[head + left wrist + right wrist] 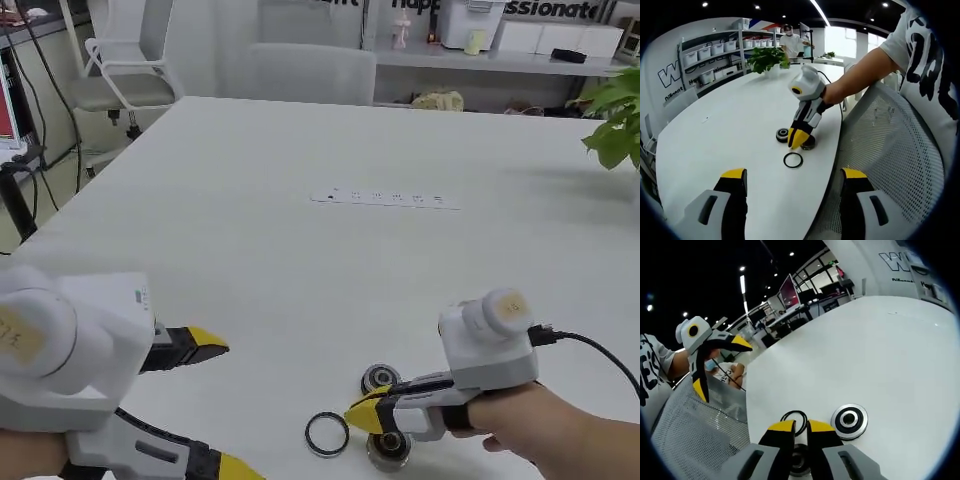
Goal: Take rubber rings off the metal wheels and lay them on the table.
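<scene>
On the white desk, close to its near edge, a loose black rubber ring lies flat. Just beside it sit two metal wheels: one wheel a little further from the edge, the other wheel right under the right gripper. That gripper's yellow-tipped jaws are drawn almost together above the nearer wheel; I cannot tell whether they pinch anything. The left gripper hangs over the near edge, well apart from the ring, its jaws spread wide and holding nothing. A flat power strip lies mid-desk, and a potted plant stands at the right edge.
</scene>
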`<action>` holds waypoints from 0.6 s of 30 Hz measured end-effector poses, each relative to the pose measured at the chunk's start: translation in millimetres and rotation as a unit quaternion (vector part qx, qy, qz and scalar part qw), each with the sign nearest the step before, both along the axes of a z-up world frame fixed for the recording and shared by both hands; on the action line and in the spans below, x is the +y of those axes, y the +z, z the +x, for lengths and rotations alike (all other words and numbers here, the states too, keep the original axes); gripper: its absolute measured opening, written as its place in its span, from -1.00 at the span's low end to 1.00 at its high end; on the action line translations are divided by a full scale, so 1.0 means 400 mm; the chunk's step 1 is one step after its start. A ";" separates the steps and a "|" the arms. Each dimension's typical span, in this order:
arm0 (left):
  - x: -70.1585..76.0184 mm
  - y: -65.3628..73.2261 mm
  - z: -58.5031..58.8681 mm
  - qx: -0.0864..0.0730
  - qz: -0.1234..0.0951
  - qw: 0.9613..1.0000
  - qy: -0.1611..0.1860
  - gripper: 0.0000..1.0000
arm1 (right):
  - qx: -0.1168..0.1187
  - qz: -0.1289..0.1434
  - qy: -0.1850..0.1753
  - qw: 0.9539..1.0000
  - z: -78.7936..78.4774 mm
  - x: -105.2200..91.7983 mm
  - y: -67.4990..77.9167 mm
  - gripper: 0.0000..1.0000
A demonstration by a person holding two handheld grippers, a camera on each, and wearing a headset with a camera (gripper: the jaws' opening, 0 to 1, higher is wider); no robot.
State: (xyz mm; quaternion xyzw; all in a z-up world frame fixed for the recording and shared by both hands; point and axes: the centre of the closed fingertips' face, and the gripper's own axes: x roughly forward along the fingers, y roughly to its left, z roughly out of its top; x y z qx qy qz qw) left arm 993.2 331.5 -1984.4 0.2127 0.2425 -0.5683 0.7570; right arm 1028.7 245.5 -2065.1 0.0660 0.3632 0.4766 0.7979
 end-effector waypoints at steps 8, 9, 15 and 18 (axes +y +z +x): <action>-0.010 0.004 0.008 0.000 0.000 1.000 -0.004 0.46 | -0.020 0.033 -0.011 0.999 0.015 -0.006 0.048 -0.85; -0.011 0.004 0.009 0.001 0.000 1.000 -0.004 0.46 | -0.021 0.036 -0.013 0.999 0.016 -0.007 0.051 -0.84; -0.016 0.007 0.015 0.001 0.001 1.000 -0.006 0.46 | -0.030 0.052 -0.025 0.998 0.028 -0.020 0.078 -0.82; -0.018 0.013 0.023 0.000 0.001 1.000 -0.005 0.45 | -0.036 0.058 -0.032 0.997 0.034 -0.026 0.091 -0.82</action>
